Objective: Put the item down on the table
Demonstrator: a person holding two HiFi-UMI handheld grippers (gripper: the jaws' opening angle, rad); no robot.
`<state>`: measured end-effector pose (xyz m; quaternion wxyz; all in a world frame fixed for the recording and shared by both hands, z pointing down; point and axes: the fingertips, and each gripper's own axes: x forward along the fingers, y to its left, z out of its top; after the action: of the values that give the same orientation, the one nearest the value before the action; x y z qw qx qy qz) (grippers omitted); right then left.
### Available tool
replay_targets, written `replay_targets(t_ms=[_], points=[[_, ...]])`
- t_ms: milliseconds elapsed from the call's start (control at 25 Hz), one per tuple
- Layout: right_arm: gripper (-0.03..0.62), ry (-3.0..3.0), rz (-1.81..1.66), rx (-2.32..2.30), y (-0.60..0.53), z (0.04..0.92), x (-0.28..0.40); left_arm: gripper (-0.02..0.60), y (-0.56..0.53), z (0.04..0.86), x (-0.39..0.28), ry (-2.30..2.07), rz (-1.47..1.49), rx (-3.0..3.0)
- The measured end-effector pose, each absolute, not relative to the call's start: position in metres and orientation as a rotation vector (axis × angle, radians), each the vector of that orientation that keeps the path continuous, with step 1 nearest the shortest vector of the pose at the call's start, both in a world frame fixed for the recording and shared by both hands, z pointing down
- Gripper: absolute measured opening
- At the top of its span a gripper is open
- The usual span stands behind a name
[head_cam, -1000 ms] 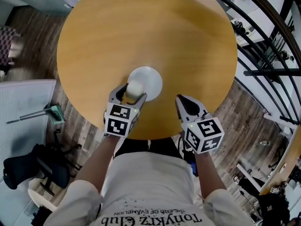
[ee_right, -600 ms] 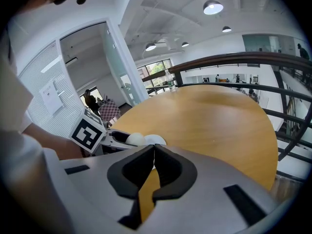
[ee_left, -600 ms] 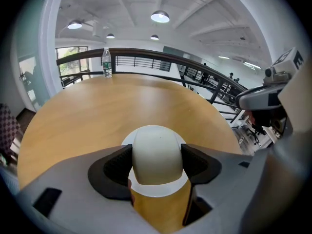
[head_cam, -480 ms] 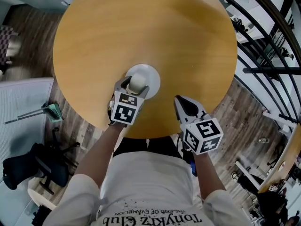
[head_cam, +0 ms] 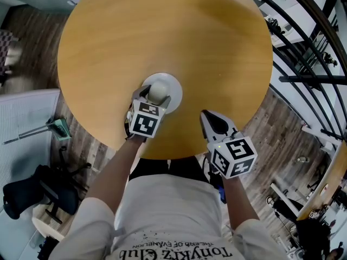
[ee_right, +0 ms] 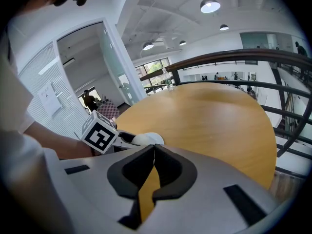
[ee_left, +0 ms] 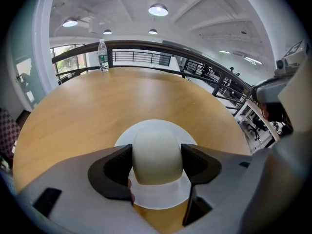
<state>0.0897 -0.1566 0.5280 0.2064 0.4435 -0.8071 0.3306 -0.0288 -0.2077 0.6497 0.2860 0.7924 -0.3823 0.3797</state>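
A cream egg-shaped item [ee_left: 157, 152] sits between the jaws of my left gripper [ee_left: 157, 162], which is shut on it. Below it lies a white round plate [head_cam: 172, 87] on the round wooden table [head_cam: 162, 31]; the plate [ee_left: 161, 194] shows under the item in the left gripper view. From the head view the item [head_cam: 157, 92] is over the plate's near part. My right gripper [head_cam: 209, 116] is shut with nothing in it, over the table's near edge, to the right of the plate. Its jaws [ee_right: 152, 155] meet tip to tip.
A clear water bottle [ee_left: 102, 55] stands at the table's far edge. Dark metal railings [head_cam: 309, 53] curve round the table's right side. A black chair base [head_cam: 38, 191] and a white desk [head_cam: 27, 123] stand on the wooden floor at the left.
My left gripper has carried the cream item forward and slightly up the table, further over the white plate. The right gripper has hardly moved.
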Motion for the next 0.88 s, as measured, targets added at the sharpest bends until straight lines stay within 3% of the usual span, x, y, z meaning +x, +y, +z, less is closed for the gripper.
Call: replay_targets(t_ms=[880], points=[[0.026, -2.236, 0.955, 1.226, -0.153, 0.536, 0.088, 0.325, -0.209, 0.664, -0.025, -1.021, 1.055, 2.11]])
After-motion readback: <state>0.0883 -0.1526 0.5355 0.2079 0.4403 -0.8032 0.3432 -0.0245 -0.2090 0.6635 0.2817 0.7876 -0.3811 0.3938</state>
